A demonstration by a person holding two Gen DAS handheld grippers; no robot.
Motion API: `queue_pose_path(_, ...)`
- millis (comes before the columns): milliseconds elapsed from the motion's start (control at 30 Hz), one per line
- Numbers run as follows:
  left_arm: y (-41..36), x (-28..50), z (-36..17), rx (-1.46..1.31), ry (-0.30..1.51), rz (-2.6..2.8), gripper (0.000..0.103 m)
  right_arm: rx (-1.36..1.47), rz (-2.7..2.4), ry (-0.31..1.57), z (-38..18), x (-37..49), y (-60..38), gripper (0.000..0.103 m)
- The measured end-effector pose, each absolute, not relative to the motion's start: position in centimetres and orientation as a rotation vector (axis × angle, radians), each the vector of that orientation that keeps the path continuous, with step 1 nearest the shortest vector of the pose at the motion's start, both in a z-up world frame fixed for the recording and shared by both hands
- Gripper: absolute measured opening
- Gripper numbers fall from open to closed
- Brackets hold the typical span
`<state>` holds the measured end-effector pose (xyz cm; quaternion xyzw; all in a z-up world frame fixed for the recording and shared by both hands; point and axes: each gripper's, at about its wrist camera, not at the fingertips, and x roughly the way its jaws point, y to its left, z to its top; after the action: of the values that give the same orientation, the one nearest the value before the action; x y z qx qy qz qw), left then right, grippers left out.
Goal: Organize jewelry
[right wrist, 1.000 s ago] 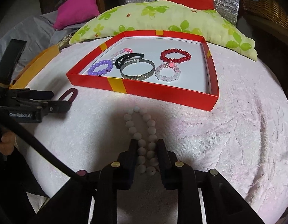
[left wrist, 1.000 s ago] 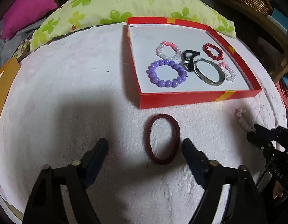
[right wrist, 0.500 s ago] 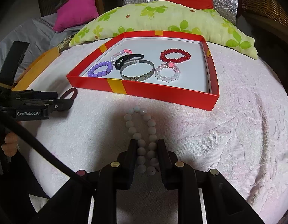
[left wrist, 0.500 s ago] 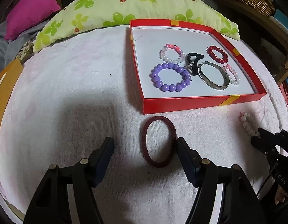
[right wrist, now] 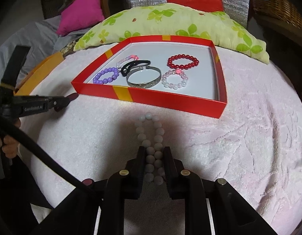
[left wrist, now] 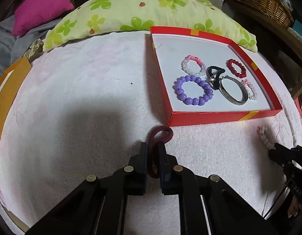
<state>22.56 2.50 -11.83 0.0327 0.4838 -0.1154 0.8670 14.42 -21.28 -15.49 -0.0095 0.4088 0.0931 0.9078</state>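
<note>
My left gripper [left wrist: 152,146] is shut on a dark red hair tie [left wrist: 160,135], squeezed narrow, just in front of the red tray [left wrist: 205,118]. My right gripper [right wrist: 154,150] is shut on a pale pink bead bracelet [right wrist: 149,129] lying on the white towel in front of the tray [right wrist: 170,99]. The tray holds a purple bead bracelet [left wrist: 192,92], a silver bangle [left wrist: 234,93], a black hair tie [left wrist: 214,75], a red bead bracelet [left wrist: 236,68] and two pale pink ones. The right gripper [left wrist: 276,150] shows at the left view's right edge.
A green flowered pillow [left wrist: 143,13] lies behind the tray. A magenta cushion [left wrist: 39,9] is at the back left. An orange board [left wrist: 8,90] edges the towel on the left. A wicker basket [left wrist: 268,4] stands at the back right.
My left gripper has closed from wide open onto the dark red hair tie, pinching it narrow. The right gripper stays shut on the pale bead bracelet.
</note>
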Motion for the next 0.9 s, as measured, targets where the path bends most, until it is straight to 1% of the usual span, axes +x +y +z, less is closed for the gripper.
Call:
queue_pose_path(167, 2.9, 22.3, -11.3, 0.076, 1.001, -0.233, 0.009, 0.030, 0.154, 0.843, -15.2, 14.5, -22.9, 0.019)
queue_pose_path(500, 2.1, 20.8, -9.1, 0.039, 0.919, -0.347, 0.009, 0.111, 0.160, 0.839, -15.1, 14.6, -24.4, 0.019)
queue_pose_path(900, -0.6, 19.4, -7.1, 0.050, 0.868, -0.424, 0.009, 0.288, 0.332, 0.805, -13.7, 14.5, -23.4, 0.019)
